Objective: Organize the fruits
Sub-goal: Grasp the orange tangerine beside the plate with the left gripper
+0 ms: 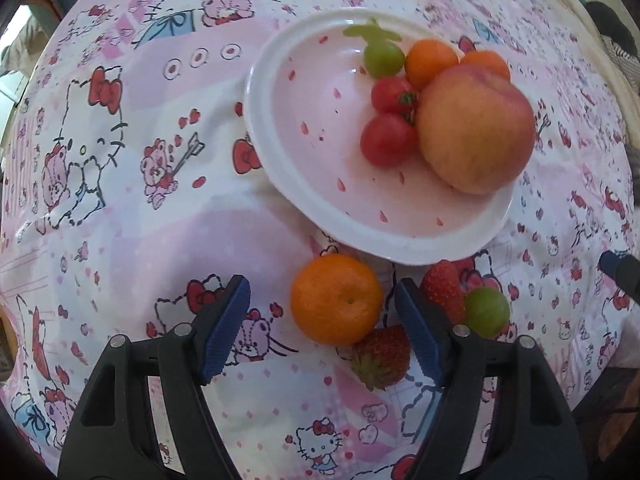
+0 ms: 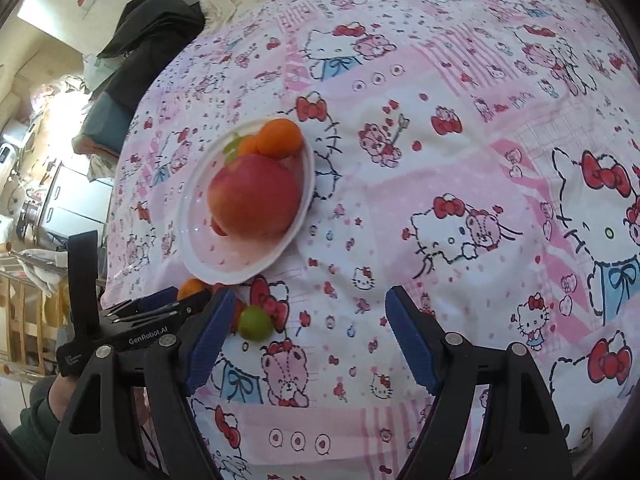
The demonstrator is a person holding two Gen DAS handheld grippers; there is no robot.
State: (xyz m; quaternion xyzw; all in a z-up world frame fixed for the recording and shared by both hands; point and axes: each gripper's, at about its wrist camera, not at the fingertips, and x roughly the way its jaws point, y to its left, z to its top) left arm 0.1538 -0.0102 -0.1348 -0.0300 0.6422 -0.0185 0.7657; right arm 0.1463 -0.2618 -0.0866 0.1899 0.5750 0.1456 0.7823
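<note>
A white plate (image 1: 400,246) holds a large peach (image 1: 476,128), two cherry tomatoes (image 1: 388,140), a green grape (image 1: 384,58) and two small oranges (image 1: 430,62). In front of it on the cloth lie a mandarin (image 1: 336,299), two strawberries (image 1: 382,356) and another green grape (image 1: 486,312). My left gripper (image 1: 322,284) is open and points down, with the mandarin between its pads, which do not touch it. My right gripper (image 2: 311,294) is open over bare cloth, to the right of the plate (image 2: 188,216) and the loose grape (image 2: 254,322).
The pink cartoon-print cloth (image 2: 460,160) covers a soft, wrinkled surface. Dark clothing (image 2: 152,32) lies at its far left edge, with room clutter beyond. A hand in a green sleeve (image 2: 44,400) holds the left gripper's black housing (image 2: 120,336).
</note>
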